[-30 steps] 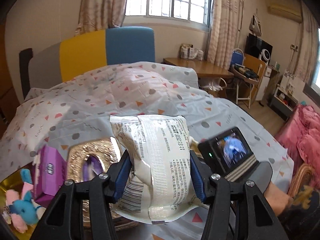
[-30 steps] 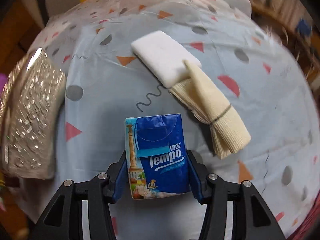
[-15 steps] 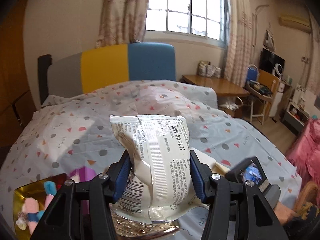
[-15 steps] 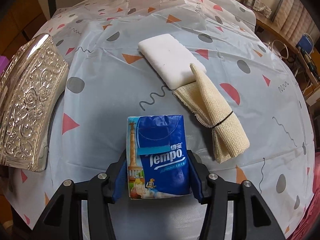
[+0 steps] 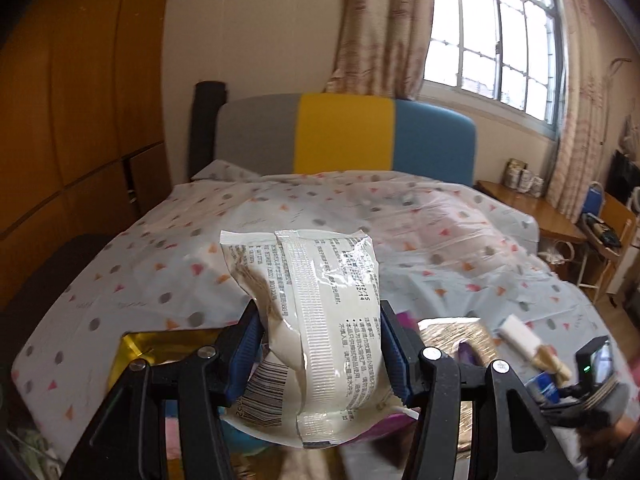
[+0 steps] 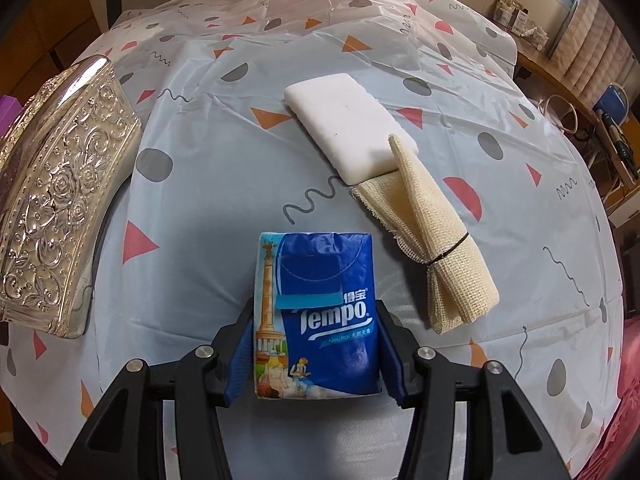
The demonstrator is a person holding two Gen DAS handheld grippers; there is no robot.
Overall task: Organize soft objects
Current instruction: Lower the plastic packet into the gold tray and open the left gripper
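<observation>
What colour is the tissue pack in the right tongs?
Mostly blue, with white lettering; the tissue pack shows best in the right wrist view.

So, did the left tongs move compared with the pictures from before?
Yes. The left tongs, shut on the white packet, swung left: the silver box went from left of the packet to right.

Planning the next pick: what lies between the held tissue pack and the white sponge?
Right wrist view: only bare patterned sheet between tissue pack and white sponge.

Home bedroom; bed [image 5: 360,216] with padded headboard [image 5: 344,136], curtained window [image 5: 492,36], wooden desk [image 5: 532,208]
</observation>
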